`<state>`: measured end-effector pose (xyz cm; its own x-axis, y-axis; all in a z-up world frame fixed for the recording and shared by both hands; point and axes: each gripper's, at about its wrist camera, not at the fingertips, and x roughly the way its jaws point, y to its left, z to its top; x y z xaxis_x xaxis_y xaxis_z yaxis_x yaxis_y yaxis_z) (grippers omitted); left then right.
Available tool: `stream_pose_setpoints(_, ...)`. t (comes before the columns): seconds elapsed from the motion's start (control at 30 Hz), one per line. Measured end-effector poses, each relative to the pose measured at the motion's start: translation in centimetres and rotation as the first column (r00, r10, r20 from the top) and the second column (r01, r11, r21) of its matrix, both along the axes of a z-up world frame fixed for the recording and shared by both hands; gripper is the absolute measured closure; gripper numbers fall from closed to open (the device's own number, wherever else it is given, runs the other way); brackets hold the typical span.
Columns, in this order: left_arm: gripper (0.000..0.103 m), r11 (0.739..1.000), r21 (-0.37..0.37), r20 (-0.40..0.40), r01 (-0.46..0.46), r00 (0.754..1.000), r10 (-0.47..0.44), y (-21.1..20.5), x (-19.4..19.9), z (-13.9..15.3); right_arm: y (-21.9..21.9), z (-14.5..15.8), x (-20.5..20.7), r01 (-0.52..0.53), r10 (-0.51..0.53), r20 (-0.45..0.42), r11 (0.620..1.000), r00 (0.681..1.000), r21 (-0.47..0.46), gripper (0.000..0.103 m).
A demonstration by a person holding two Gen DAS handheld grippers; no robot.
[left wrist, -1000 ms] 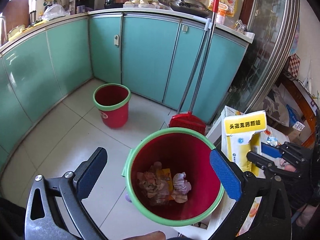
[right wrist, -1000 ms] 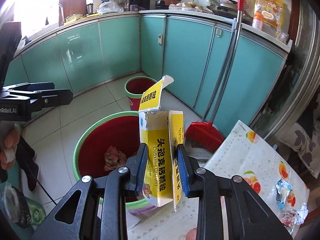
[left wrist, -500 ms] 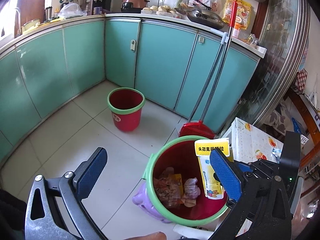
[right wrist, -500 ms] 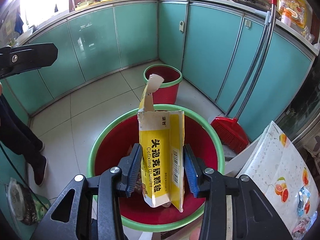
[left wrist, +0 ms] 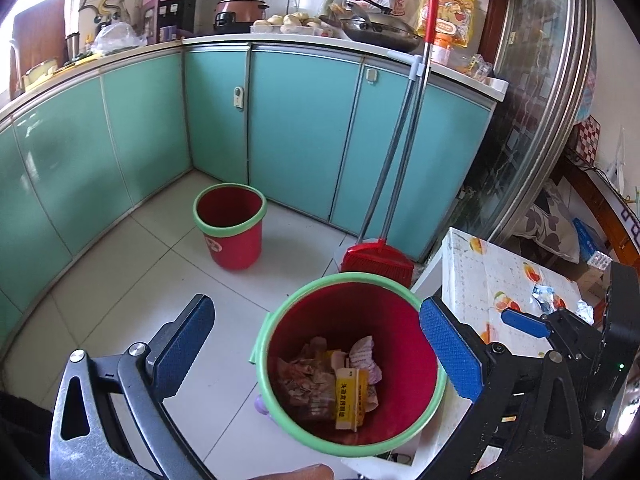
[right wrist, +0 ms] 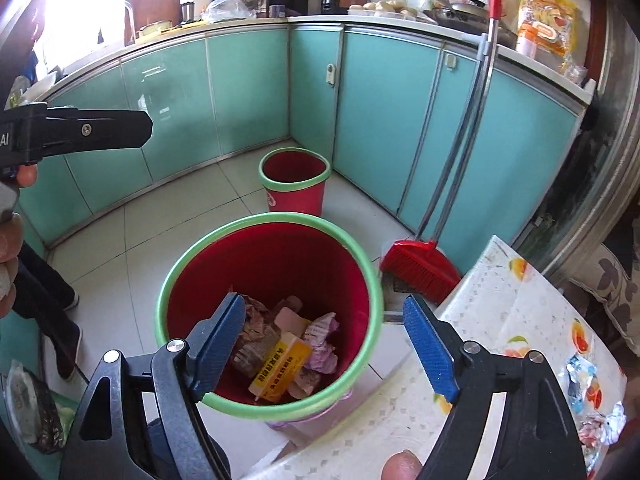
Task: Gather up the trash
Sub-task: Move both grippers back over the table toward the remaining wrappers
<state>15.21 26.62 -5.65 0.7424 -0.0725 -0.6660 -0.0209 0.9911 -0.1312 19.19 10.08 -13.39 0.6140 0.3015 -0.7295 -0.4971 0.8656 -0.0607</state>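
A red bin with a green rim (left wrist: 280, 312) (right wrist: 180, 264) stands beside a small table. Inside lies the yellow medicine box (left wrist: 350, 398) (right wrist: 280, 364) on crumpled paper trash (left wrist: 304, 372) (right wrist: 320, 344). My right gripper (right wrist: 324, 336) hovers over the bin, its jaws opening wide with nothing between them; it also shows at the right of the left wrist view (left wrist: 528, 322). My left gripper (left wrist: 316, 344) is open and empty, just left of the bin. Foil wrappers (right wrist: 578, 372) (left wrist: 540, 294) lie on the fruit-print tablecloth (right wrist: 516, 304) (left wrist: 472, 276).
A second red bin (left wrist: 230, 226) (right wrist: 294, 186) stands by the teal cabinets (left wrist: 296, 128). A red broom (left wrist: 378, 258) (right wrist: 420, 268) leans on them next to the table. A person's leg and shoe (right wrist: 60, 312) are at the left.
The right gripper carried the yellow box over the bin and opened; the box dropped in and now lies on the trash. The left gripper drew back slightly.
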Motion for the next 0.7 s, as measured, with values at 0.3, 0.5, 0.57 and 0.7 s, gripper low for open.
stream_pose_setpoints(0.3, 0.0, 0.979, -0.003, 0.003, 0.206, 0.979, -0.206, -11.6, -0.1, 0.5, -13.1, 2.3, -3.4, 0.238, -0.237, 0.03, 0.971, 0.971, -0.022, 0.018)
stream_pose_setpoints(0.5, 0.0, 0.938, -0.001, -0.01, 0.347, 0.938, -0.347, -20.3, -0.8, 0.2, -23.8, 3.2, -6.5, 0.382, -0.38, 0.053, 0.924, 0.923, -0.024, 0.017)
stream_pose_setpoints(0.57, 0.0, 0.923, 0.002, -0.02, 0.386, 0.922, -0.386, -23.1, -1.0, -0.1, -27.3, 3.3, -7.4, 0.426, -0.424, 0.054, 0.905, 0.904, -0.021, 0.017)
stream_pose_setpoints(0.7, 0.0, 0.889, -0.009, -0.044, 0.459, 0.888, -0.459, -28.4, -1.1, -0.9, -34.0, 3.2, -9.3, 0.505, -0.504, 0.046, 0.863, 0.863, -0.018, 0.017)
